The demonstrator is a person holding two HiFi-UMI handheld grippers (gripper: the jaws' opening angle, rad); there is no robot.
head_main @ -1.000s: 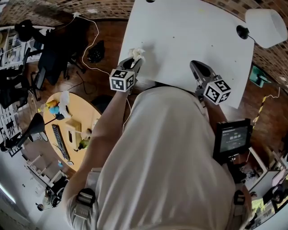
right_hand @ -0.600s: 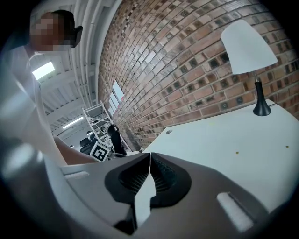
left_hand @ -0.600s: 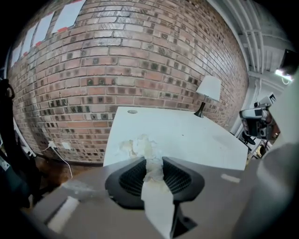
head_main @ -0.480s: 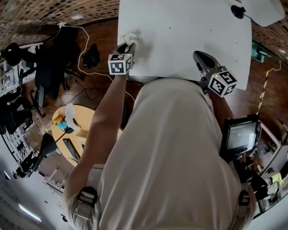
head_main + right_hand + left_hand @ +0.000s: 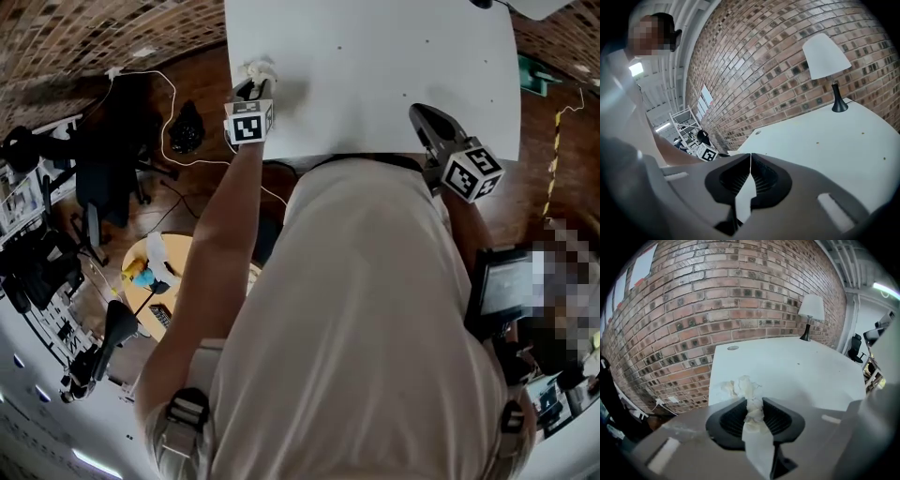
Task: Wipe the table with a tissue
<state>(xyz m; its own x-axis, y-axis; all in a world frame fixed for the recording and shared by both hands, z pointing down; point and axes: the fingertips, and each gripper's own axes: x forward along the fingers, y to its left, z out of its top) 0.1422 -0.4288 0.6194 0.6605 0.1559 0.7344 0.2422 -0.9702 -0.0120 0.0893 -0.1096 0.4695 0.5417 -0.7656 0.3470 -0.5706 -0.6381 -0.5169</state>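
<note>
Left gripper view, tissue (image 5: 749,404) pinched between jaws, just tightening

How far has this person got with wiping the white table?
Done: the tissue is picked up. The left gripper is shut on it, and its jaws have just closed tighter. In hand: the tissue is by the table's near left corner. Left: seemingly most of the top, where small specks still show. The right gripper is shut and empty.
</note>
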